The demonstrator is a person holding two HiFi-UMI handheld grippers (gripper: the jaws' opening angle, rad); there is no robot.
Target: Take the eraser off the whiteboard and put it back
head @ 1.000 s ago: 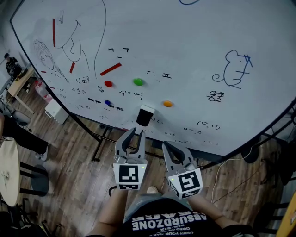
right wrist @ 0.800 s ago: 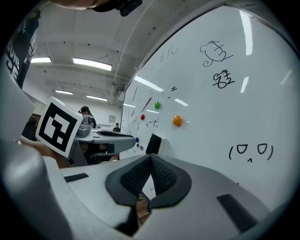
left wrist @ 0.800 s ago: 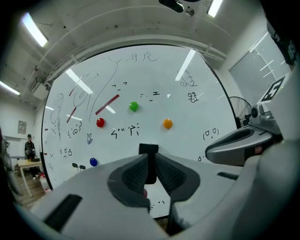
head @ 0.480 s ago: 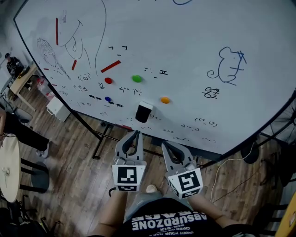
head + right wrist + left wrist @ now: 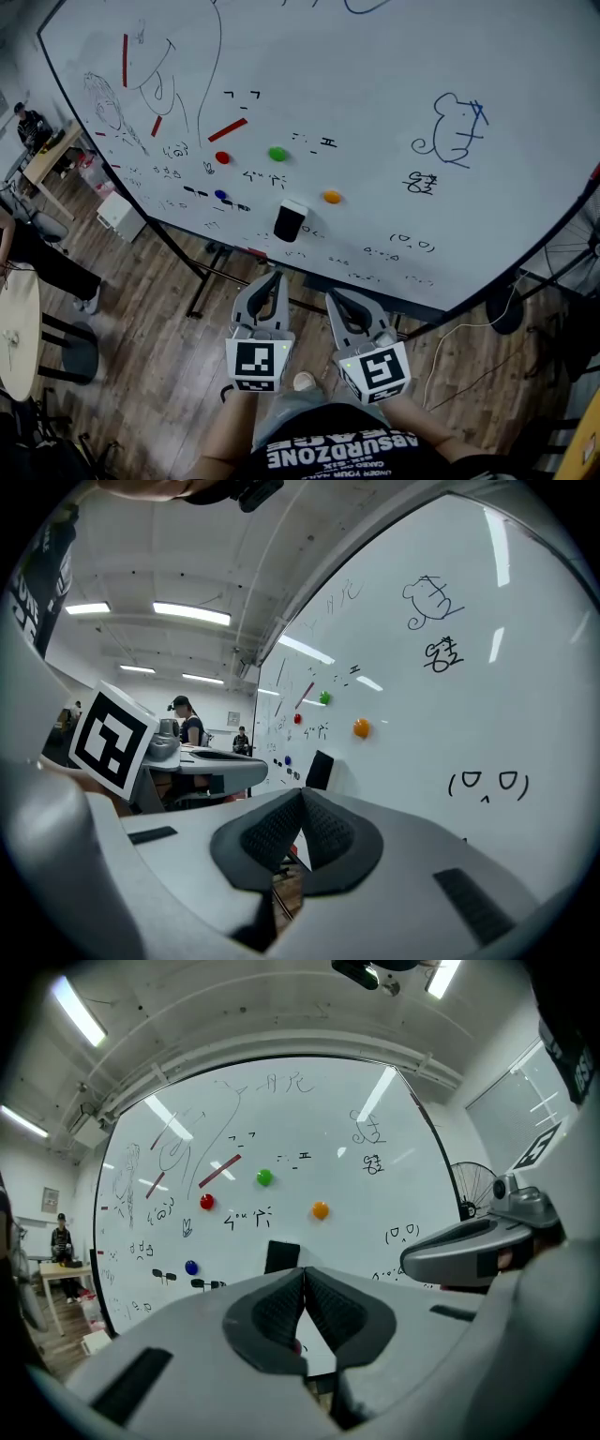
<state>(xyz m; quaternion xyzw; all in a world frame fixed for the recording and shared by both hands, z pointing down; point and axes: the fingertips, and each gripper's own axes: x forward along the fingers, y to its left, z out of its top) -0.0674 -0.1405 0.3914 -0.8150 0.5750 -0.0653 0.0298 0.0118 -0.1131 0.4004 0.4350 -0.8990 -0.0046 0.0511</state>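
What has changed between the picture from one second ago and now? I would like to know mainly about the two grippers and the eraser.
The left gripper has drawn back from the eraser, toward the person. Its fingers, which stood open close to the eraser, have closed on nothing. The eraser remains stuck on the whiteboard at the same spot. The right gripper stays shut and empty beside the left one.

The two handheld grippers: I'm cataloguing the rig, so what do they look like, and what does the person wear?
Both the left gripper and the right gripper are light grey plastic, with curved jaws lined by dark textured pads. Each carries a white cube with black square markers. The person wears a black shirt with white lettering.
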